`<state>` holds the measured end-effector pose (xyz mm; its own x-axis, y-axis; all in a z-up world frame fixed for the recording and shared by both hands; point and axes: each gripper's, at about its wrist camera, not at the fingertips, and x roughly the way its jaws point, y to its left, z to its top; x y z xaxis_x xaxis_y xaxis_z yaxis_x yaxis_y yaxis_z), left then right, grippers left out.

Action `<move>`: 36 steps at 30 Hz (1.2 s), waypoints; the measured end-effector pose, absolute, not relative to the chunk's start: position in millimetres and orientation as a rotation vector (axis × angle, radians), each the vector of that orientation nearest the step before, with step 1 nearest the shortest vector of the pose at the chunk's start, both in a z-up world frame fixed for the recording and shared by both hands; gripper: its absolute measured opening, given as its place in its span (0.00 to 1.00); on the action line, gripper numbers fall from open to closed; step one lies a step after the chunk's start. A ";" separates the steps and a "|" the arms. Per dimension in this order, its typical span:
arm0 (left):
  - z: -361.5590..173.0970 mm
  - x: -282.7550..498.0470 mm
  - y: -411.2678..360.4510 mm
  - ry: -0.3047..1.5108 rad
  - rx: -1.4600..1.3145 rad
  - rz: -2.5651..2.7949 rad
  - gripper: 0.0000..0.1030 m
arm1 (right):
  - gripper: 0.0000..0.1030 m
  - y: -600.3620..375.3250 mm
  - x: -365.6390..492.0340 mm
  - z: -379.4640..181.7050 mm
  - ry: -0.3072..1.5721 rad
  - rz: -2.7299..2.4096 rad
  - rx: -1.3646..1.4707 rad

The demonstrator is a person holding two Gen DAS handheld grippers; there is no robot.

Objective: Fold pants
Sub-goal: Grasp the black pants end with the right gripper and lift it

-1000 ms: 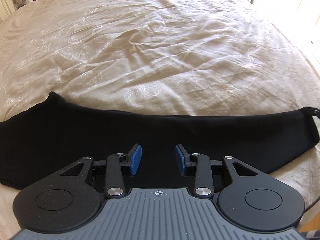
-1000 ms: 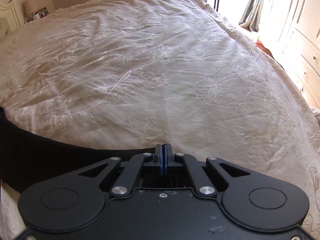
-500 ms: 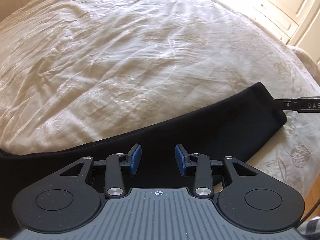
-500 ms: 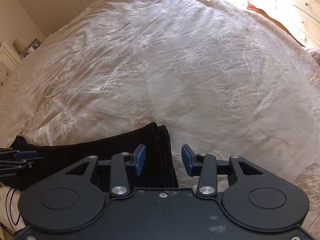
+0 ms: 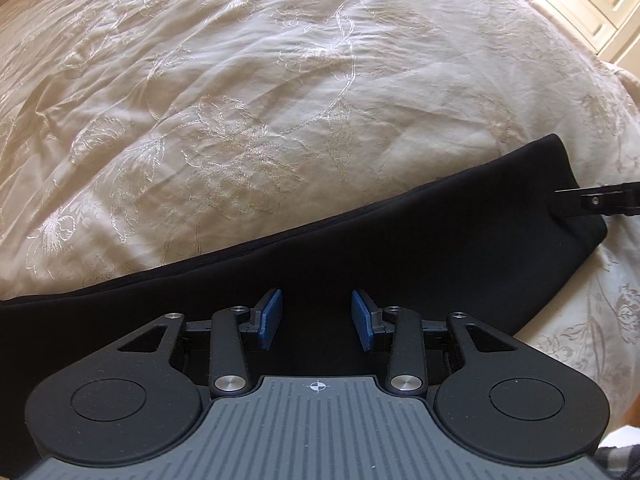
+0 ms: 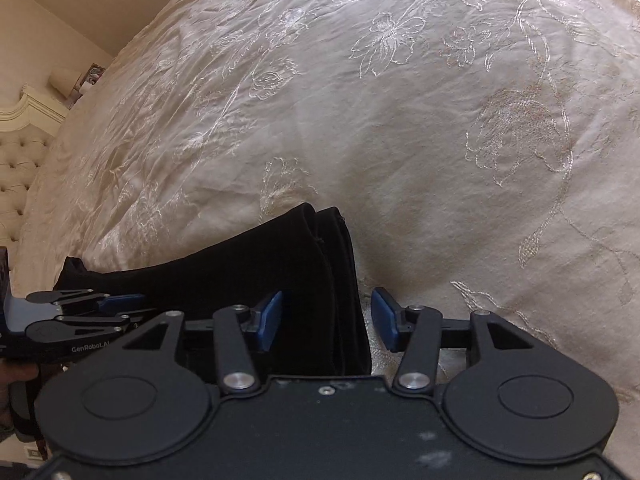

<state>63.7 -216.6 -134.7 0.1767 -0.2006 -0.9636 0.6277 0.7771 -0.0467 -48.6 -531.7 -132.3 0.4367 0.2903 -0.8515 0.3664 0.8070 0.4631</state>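
Note:
The black pants (image 5: pixel 420 248) lie folded lengthwise as a long band along the near side of the bed. My left gripper (image 5: pixel 317 317) hovers over the band's middle, its blue pads apart with only cloth beneath them. My right gripper (image 6: pixel 328 318) is at the band's layered end (image 6: pixel 320 264). Its jaws are opening, and the pants' end edge runs between the pads without being pressed. The left gripper (image 6: pixel 140 307) shows from the side at the left of the right wrist view. One of the right gripper's fingers (image 5: pixel 596 200) pokes in over the pants' end.
A cream embroidered bedspread (image 5: pixel 280 100) covers the whole bed beyond the pants. A tufted headboard (image 6: pixel 20 168) and a bedside stand (image 6: pixel 80 80) are at the far left. Cream cupboard doors (image 5: pixel 592 4) stand past the bed's right side.
My right gripper went from shut to open and swung down onto the pants' end. The left gripper dropped closer to the band and shifted toward its right end.

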 end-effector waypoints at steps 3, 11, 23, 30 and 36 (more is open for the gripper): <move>-135.5 64.8 -218.0 1.270 0.413 -0.609 0.37 | 0.52 -538.6 -45.1 -139.9 1.150 -0.015 0.706; -133.1 69.3 -222.5 1.264 0.413 -0.602 0.38 | 0.10 -527.3 -35.8 -135.5 1.183 0.044 0.678; -124.8 101.9 -222.8 1.190 0.375 -0.563 0.39 | 0.08 -497.0 -37.0 -66.5 1.082 -0.014 0.670; -104.3 81.0 -185.2 1.181 0.355 -0.562 0.39 | 0.09 -486.1 -33.2 -50.9 1.078 -0.062 0.648; -120.2 39.2 -176.2 1.166 0.468 -0.704 0.39 | 0.09 -470.9 -32.5 -33.1 1.057 -0.097 0.623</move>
<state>39.2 -176.2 -120.2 0.2225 -0.2560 -0.9407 0.7134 0.7005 -0.0219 -32.5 -470.9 -33.1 0.5040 0.2153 -0.8365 0.3642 0.8252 0.4318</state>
